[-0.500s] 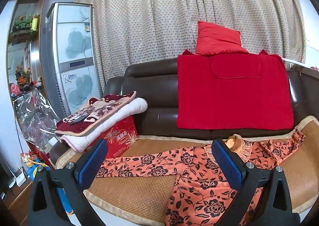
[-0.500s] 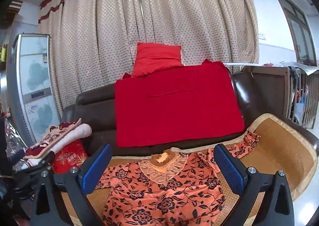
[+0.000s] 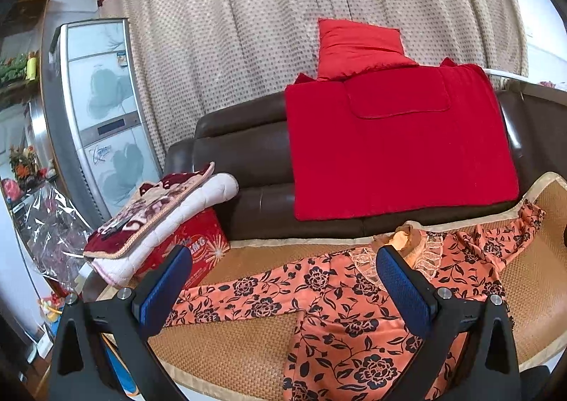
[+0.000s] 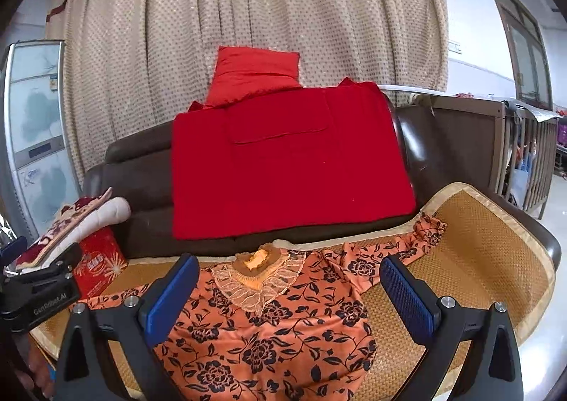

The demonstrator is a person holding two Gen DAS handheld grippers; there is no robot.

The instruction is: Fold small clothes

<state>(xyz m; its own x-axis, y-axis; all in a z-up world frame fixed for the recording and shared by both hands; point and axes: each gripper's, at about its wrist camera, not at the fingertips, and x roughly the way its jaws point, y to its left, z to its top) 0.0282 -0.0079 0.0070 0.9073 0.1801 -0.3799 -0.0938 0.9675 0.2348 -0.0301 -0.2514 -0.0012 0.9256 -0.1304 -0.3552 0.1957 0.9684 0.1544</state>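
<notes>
This is a home living room. A dark brown leather sofa (image 4: 141, 167) fills the middle of the frame, with a red blanket (image 4: 287, 160) draped over its back and a red cushion (image 4: 255, 73) above. Dotted beige curtains (image 4: 248, 11) cover the wall behind. At the left edge stands a tall floor air conditioner (image 3: 102, 110), folded quilts (image 3: 159, 213) beside it, and a wooden crib (image 4: 524, 149) at the right.

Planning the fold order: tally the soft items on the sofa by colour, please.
Orange floral: 1, shirt spread flat
Plain red: 2, cushion, cloth
Maroon patterned: 1, folded blanket
White: 1, folded quilt
Total: 5
</notes>
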